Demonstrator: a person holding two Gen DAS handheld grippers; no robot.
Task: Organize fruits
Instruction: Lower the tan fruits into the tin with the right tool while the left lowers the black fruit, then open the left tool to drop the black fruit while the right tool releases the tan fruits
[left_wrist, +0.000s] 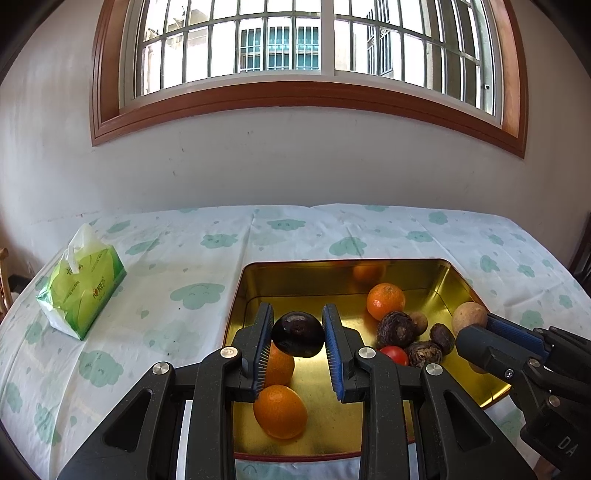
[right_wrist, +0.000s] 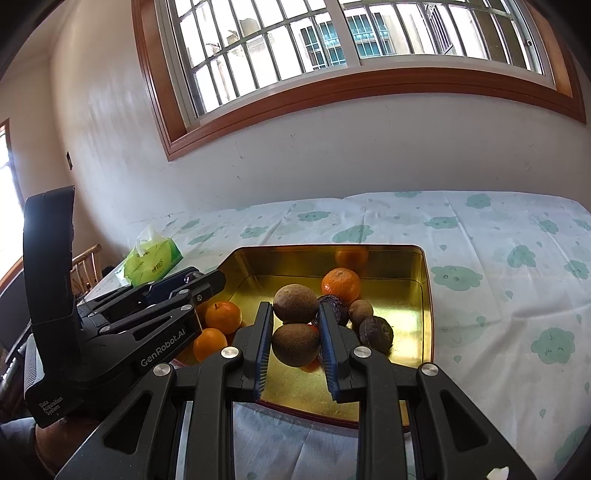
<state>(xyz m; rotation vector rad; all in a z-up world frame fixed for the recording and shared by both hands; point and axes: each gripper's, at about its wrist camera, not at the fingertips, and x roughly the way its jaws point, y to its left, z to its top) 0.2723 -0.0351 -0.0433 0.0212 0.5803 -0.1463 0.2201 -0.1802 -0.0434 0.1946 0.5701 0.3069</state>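
Note:
A gold metal tray (left_wrist: 332, 275) sits on the clothed table and holds oranges (left_wrist: 386, 301), dark wrinkled fruits (left_wrist: 395, 328), a red tomato (left_wrist: 394, 354) and brown round fruits. My left gripper (left_wrist: 297, 334) is shut on a dark purple round fruit (left_wrist: 297, 334) and holds it above two oranges (left_wrist: 280, 410) at the tray's left. My right gripper (right_wrist: 295, 341) is shut on a brown round fruit (right_wrist: 295, 343) over the tray (right_wrist: 424, 295); a second brown fruit (right_wrist: 295, 302) lies just beyond it. The right gripper also shows in the left wrist view (left_wrist: 480, 328).
A green tissue pack (left_wrist: 79, 284) lies on the table's left part, also in the right wrist view (right_wrist: 153, 260). The cloud-print tablecloth (left_wrist: 184, 258) covers the table up to a white wall under a window. A wooden chair (right_wrist: 86, 264) stands past the left edge.

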